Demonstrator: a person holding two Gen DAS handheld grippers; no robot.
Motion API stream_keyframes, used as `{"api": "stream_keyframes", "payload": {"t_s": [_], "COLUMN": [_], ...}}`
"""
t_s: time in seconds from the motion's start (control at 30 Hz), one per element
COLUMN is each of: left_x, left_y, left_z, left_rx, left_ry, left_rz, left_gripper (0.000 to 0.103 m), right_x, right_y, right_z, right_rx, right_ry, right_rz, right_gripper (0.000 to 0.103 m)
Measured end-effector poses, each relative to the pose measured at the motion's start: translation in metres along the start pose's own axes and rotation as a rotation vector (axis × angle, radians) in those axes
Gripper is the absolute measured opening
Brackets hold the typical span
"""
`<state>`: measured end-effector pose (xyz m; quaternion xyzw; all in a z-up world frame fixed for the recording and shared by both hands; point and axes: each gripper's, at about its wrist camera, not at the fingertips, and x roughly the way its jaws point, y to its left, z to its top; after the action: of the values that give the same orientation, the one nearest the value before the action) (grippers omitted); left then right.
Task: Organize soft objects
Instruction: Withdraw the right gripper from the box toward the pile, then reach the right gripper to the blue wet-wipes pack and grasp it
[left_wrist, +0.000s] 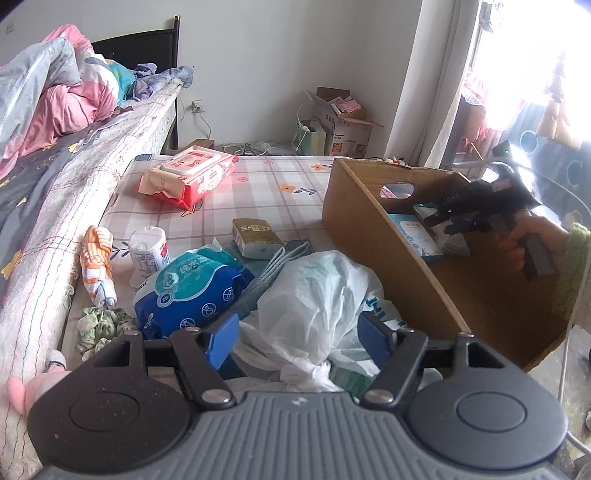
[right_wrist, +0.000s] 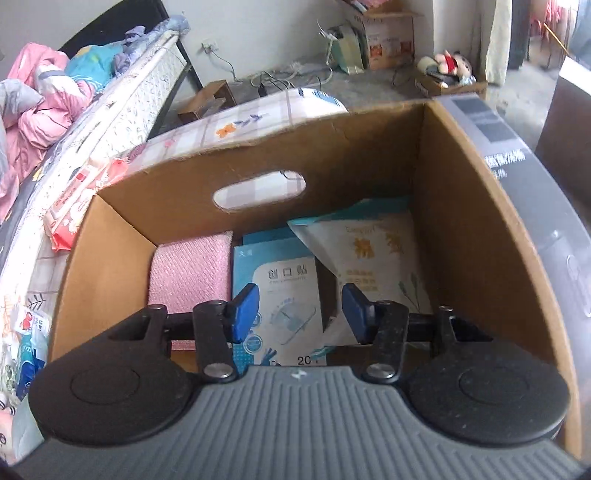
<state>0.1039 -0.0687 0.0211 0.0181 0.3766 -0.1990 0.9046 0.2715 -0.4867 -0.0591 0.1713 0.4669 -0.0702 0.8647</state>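
Your left gripper (left_wrist: 297, 338), spread, straddles the white plastic bag (left_wrist: 314, 295) at lower centre: light, slippery; pinch its bunched folds.

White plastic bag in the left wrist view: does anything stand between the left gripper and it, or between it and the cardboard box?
Nothing visible does. The white plastic bag lies right between the open pads of the left gripper, on top of the pile. The cardboard box stands just beside it, open at the top; only its near wall must be cleared.

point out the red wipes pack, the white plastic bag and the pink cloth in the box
red wipes pack (left_wrist: 190, 173), left wrist view, on its top face
white plastic bag (left_wrist: 314, 295), left wrist view, on its crumpled middle
pink cloth (right_wrist: 188, 280), right wrist view, on its upper face
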Motion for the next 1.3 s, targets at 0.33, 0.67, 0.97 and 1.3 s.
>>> {"api": "stream_keyframes", "payload": {"t_s": [0.33, 0.67, 0.97, 1.3], "left_x": [-0.013, -0.025, -0.021, 0.017], "left_y": [0.025, 0.040, 0.078, 0.103], "left_z": [-0.016, -0.019, -0.009, 0.006], "left_rx": [-0.031, 0.034, 0.022, 0.215], "left_ry": [-0.015, -0.083, -0.073, 0.024], "left_rz": [0.062, 0.171, 0.247, 0.227], "left_gripper": [0.089, 0.089, 0.086, 0.072], "right_x": [-0.074, -0.127, -0.055, 0.013], "right_y": [0.022, 0.124, 0.256, 0.293], "right_z": [-0.017, -0.045, -0.086, -0.100], "right_rx": [-0.011, -0.081, 0.034, 0.114], "right_ry": [-0.106, -0.011, 0.363, 0.475], "right_rz": [0.038, 0.389, 0.624, 0.452], "right_gripper": [0.060, 0.061, 0.064, 0.064]}}
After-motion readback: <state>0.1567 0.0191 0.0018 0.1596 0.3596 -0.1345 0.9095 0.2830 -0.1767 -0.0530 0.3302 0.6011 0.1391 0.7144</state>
